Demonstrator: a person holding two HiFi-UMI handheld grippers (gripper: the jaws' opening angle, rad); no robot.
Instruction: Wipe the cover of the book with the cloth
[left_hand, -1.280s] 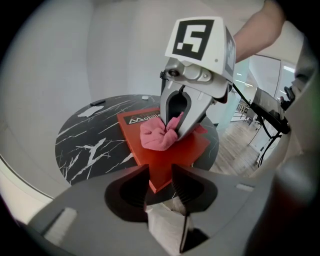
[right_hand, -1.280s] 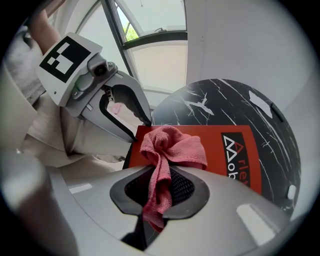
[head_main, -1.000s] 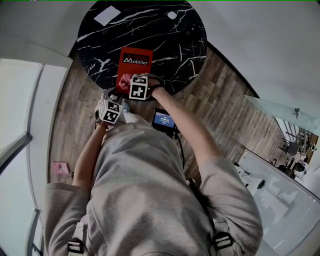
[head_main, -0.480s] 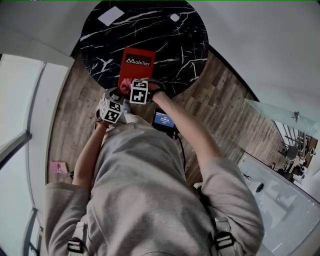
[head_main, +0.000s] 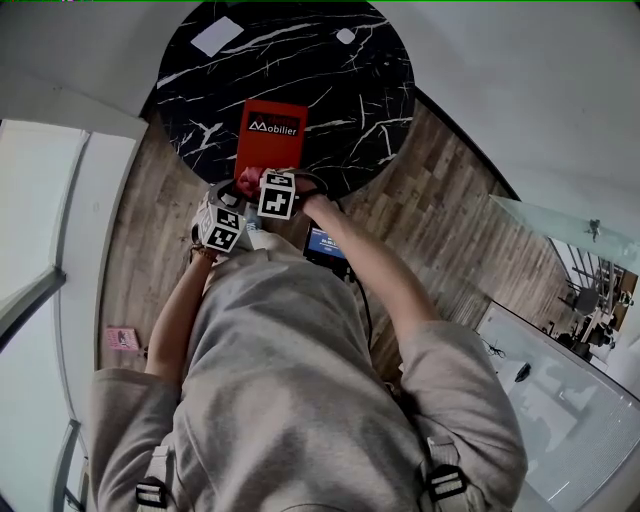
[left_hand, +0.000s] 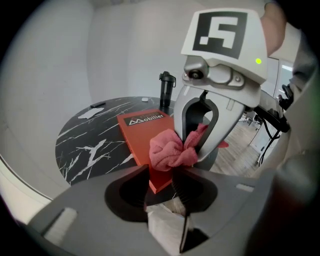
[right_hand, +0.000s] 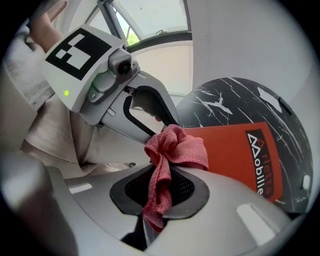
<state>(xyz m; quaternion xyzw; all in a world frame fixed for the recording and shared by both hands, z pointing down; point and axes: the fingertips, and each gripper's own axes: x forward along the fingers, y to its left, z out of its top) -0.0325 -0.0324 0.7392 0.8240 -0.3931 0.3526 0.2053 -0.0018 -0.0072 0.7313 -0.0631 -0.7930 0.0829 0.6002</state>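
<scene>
drawing back toward the person, the right gripper (right_hand: 159, 196) has brought the cloth (right_hand: 172, 147) down to the near end of the book (head_main: 270, 135); a second ago it sat a little further up the cover. its jaws are clenched on the cloth. a strip runs down between them and the bunched part bulges out in front, over the orange cover. whether the bunch presses on the cover or hangs just above it i cannot tell.

the left gripper (left_hand: 162, 181) has not shifted. its jaws grasp the book's near corner, which seems to jut past the edge of the table (head_main: 190, 90). the book lies flat on the table's near part, title end away from the person, in the same place as before.

this looks like the tail of one stroke pulled toward the near edge, with the left gripper pinning the book so it does not slide. the far part with the title probably still needs passes. the cloth likely has to be carried back up the cover and set down beside this lane.
</scene>
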